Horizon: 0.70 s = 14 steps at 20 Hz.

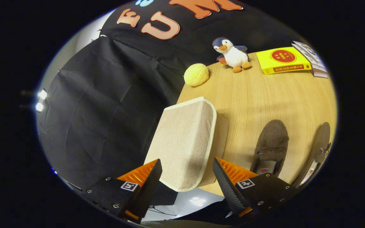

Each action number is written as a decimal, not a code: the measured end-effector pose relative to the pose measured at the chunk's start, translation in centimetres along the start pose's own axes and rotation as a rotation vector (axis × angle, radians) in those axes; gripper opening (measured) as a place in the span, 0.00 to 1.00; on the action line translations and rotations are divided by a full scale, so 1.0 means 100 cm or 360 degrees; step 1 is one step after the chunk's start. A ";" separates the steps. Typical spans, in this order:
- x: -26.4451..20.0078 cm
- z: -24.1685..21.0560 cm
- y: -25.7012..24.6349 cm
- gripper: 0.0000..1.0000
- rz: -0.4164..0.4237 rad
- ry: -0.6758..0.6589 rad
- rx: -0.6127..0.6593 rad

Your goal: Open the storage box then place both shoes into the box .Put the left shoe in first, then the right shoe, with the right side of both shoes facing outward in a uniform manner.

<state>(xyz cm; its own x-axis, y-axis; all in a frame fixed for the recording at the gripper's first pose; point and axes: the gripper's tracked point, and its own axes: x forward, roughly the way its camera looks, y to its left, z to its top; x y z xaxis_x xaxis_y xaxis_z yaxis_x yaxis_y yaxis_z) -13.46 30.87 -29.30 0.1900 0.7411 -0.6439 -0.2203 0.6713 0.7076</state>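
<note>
A beige woven storage box (pixel 185 136) with cream trim stands at the table's left edge, its lid lying flat on top. My gripper (pixel 187 161) is open just above the box's near end, with one finger on each side of the lid's near corner. Whether the fingers touch the fabric I cannot tell. Two brown suede shoes lie on the wooden table to the right of the box, toes pointing away. The nearer shoe (pixel 272 142) sits just beyond my right finger (pixel 230 177), and the second shoe (pixel 322 142) lies further right.
At the far side of the wooden table (pixel 252 95) are a yellow bun-shaped toy (pixel 196 74), a plush penguin (pixel 232 55), a yellow book (pixel 282 59) and a stack of magazines (pixel 312 60). Black cloth hangs left of the table, and the table edge runs beside the box.
</note>
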 end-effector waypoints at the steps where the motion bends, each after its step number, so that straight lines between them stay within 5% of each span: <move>1: 0.007 -0.003 -0.002 0.97 -0.0001 0.0023 -0.0002; 14: 0.057 -0.022 -0.004 0.97 0.0197 0.0147 0.0174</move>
<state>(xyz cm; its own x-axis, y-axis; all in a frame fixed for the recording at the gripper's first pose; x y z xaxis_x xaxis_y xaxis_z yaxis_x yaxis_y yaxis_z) -14.39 34.81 -33.95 0.0782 0.8177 -0.5703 -0.1304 0.5755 0.8073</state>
